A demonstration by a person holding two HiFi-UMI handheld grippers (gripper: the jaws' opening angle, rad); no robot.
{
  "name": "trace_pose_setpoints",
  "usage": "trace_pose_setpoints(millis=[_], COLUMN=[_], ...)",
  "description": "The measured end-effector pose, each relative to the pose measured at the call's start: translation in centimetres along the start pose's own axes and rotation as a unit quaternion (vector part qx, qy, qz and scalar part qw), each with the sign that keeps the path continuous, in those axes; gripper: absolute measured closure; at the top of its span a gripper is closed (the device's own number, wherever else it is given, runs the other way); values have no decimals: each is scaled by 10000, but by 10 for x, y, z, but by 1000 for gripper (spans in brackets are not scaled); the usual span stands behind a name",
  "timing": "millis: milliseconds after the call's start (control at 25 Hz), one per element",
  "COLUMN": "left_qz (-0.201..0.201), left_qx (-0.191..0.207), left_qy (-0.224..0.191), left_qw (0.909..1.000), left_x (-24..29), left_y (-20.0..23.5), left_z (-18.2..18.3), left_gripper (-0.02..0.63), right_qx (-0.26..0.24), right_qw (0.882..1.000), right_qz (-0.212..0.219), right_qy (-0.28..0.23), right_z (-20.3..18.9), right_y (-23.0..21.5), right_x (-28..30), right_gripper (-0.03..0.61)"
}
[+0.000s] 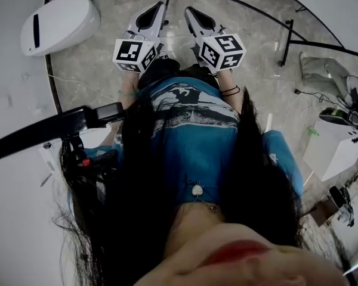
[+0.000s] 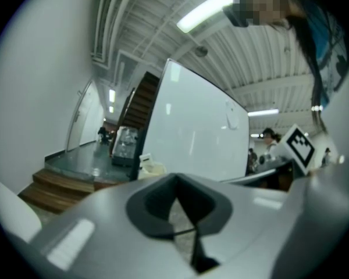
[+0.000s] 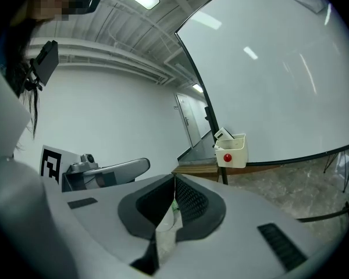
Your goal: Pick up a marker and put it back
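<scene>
Marker is not appearing in any view, so we are judging the pick-up as not yet begun. We are holding the left tongs (image 1: 156, 11) and right tongs (image 1: 194, 15) pressed together and empty, at upper centre. The next move calls for locating it, perhaps by the whiteboard (image 3: 267, 86), and spreading one pair.

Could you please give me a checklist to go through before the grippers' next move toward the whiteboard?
1. Left gripper empty: ok.
2. Right gripper empty: ok.
3. Jaws open for a grasp: not ok, both pairs are together.
4. Whiteboard in sight ahead: ok.
5. White holder at the whiteboard's lower corner in sight: ok.
6. Marker located: cannot tell; none is clearly visible.
</scene>
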State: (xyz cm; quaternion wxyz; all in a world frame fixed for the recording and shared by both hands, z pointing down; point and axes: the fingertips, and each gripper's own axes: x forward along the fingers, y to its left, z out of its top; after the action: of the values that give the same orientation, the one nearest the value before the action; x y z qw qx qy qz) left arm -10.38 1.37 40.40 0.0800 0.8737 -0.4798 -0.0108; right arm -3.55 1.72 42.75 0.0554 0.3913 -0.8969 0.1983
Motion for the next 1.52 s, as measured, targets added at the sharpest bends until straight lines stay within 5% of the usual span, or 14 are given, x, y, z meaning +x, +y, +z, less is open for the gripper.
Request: trace_pose_setpoints(millis=[640,880,1120,1360,1520], left_qz=[-54,424,715,1028,1205], left_qx=[-242,-250,-259,-228,-232], left_qy=[215,163,-26,54,71], left_qw=[9995,9987,9971,9944,9924], left_x=[63,146,153,234,233], left_y=[46,88,104,104,112], left_z=[-7,6,22,21,21], left_gripper=[612,612,612,612,612], right_qx=[-22,-175,-635,-677,-811], right_qw=[9986,9996,9974,9933,9890], right_qz=[-452,-170,337,860,1104], right_qy=[-276,-133,63,365,567], right_z=[46,87,107,120,117], right_y=[-67,-145,-128,-193,-188], right_x=[40,97,125,152,166], right_gripper=[566,566,566,566,566])
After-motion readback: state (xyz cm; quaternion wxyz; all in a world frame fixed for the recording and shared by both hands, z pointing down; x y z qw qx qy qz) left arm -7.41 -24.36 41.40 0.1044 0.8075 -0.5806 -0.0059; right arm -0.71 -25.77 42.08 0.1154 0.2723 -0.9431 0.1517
